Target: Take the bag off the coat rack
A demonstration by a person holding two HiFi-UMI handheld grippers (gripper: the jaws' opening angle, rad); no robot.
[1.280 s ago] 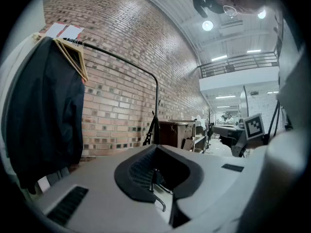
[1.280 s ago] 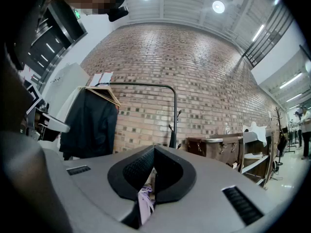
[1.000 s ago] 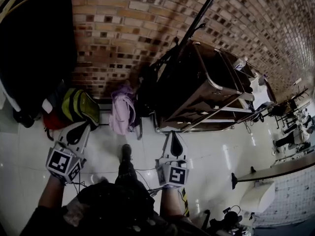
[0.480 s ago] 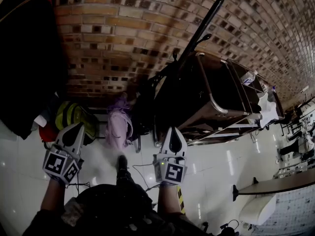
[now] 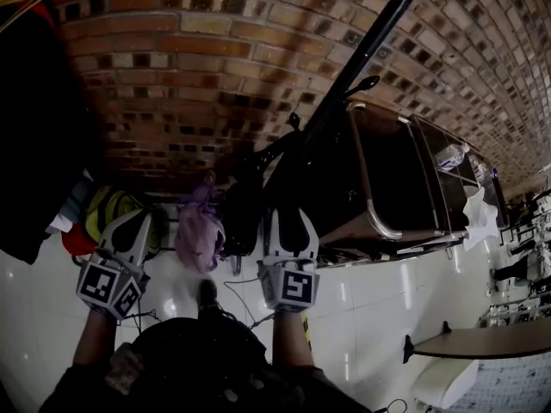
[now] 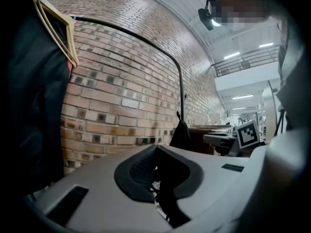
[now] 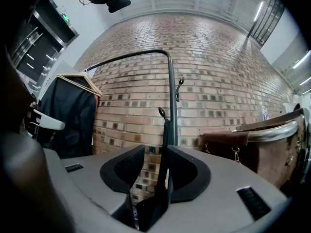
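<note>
Hand-held grippers, two. Left hand-held gripper (image 5: 138, 222) (image 6: 154, 166): jaws together, nothing between them, held low over the floor (image 5: 370, 299) in front of the wall (image 5: 189, 67). Right hand-held gripper (image 5: 288, 218) (image 7: 153, 171): jaws wide and just been opening; the strap (image 7: 165, 144) stands between them, close by the right-side pad, not pinched. Rack (image 5: 362, 50) (image 7: 171, 91), one: black pole with a bent top, against the wall. Hooks, two visible: upper (image 7: 180, 84), bare; lower (image 7: 162, 113), carrying the strap. Bag (image 5: 245, 213) (image 7: 146, 215), one, black: on the rack, hanging from the lower hook just ahead of the right hand-held gripper. Floor items at the wall's foot, three: purple bag (image 5: 198, 231) between the two hand-held grippers, yellow-green bag (image 5: 112, 213) and red item (image 5: 76, 241) beyond the left one. Coat (image 5: 34, 144) (image 7: 68, 120), one, dark, on one wooden hanger (image 7: 80, 79) (image 6: 58, 28), far left. Cart (image 5: 396, 170), one, metal-framed, right of the rack.
</note>
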